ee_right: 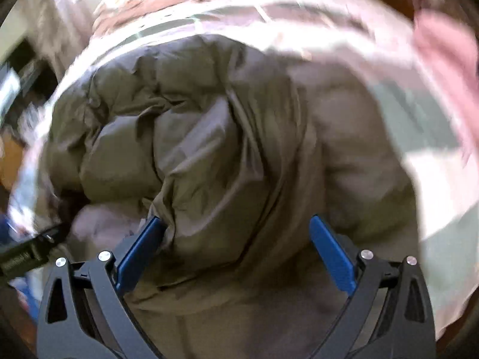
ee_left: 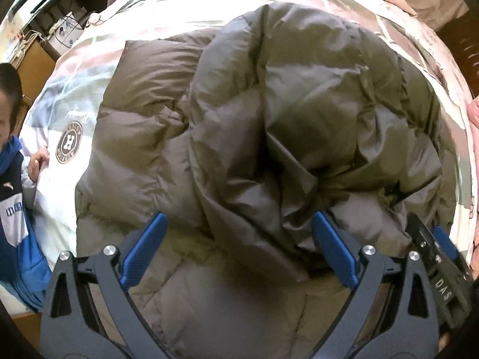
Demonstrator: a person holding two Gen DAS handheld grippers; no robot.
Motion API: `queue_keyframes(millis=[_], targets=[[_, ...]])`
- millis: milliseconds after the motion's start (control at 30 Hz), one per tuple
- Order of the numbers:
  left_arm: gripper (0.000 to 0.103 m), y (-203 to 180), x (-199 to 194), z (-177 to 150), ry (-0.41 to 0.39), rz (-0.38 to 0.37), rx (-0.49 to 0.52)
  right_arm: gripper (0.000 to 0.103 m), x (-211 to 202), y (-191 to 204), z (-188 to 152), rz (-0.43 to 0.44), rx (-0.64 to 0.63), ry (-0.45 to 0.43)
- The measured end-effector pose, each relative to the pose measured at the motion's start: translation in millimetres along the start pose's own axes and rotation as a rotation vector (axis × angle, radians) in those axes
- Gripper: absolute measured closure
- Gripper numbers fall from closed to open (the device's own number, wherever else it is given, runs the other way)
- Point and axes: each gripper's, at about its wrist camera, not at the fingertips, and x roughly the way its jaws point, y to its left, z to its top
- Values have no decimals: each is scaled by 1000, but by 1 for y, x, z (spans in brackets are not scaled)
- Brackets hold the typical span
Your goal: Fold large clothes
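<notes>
The left gripper [ee_left: 238, 230], black-framed with blue finger pads [ee_left: 143, 251], stands spread wide above a puffy olive-brown quilted down jacket [ee_left: 254, 125], grasping nothing; fabric fills the gap between its fingers without being pinched. At its right side the black body of the other tool shows at the frame edge. The right gripper [ee_right: 236, 233] is likewise released, its blue pads [ee_right: 332, 254] wide apart over the same jacket [ee_right: 215, 137]; its left pad lies against a fold of the cloth, though whether it presses in cannot be told through the blur.

The jacket lies bunched on a bed, one quilted part heaped over the flatter body beneath. Under it spreads a pale pastel-checked bedsheet [ee_left: 69, 95] bearing a round brown badge with the letter H [ee_left: 69, 145]. Beyond, at the bed's far side, sits a rumpled pink quilt [ee_right: 443, 68]. At the left edge a child in a blue and white jacket [ee_left: 12, 179] rests a hand on the sheet.
</notes>
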Motion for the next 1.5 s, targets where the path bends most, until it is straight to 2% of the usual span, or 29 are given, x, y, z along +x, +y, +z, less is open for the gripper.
queue_keyframes(millis=[100,167,200,267,333,367,467,600,667,800,900,1000,1133,1267,1400,1500], targets=[[5,9,-4,2,-10,-1,-7,4,0,4,5,-70,-27,-38],[5,12,0,5,-2,4,-13,4,-11,7,7,-41,17,-64],[5,14,2,5,-1,12,-16,4,-18,11,6,0,28,-83],[5,17,7,4,-1,23,-22,4,-24,26,3,22,-26,-104],[5,20,14,3,17,26,-24,4,-12,43,-5,-44,-129,-63],[5,21,19,4,31,19,-30,4,-5,46,-8,-48,-140,-36],[2,22,37,5,74,26,-34,4,26,41,-18,-40,-106,77],[2,19,55,5,105,44,-27,1,45,40,-15,-39,-126,141],[2,18,48,5,96,51,-31,1,35,37,-11,-30,-102,135],[4,19,19,0,39,49,-20,1,-5,36,-10,1,-92,56],[4,20,5,-8,8,50,14,1,-16,36,-15,10,-117,56],[4,14,10,-21,3,97,103,1,-1,38,-29,-28,-171,101],[2,9,39,-23,25,167,174,1,28,30,-34,-17,-119,171],[2,5,48,-21,13,192,208,1,43,37,-27,-24,-148,148],[3,11,35,-20,7,146,206,1,44,33,-28,14,-132,148],[3,36,20,-27,20,76,174,1,25,20,-30,55,-136,161]])
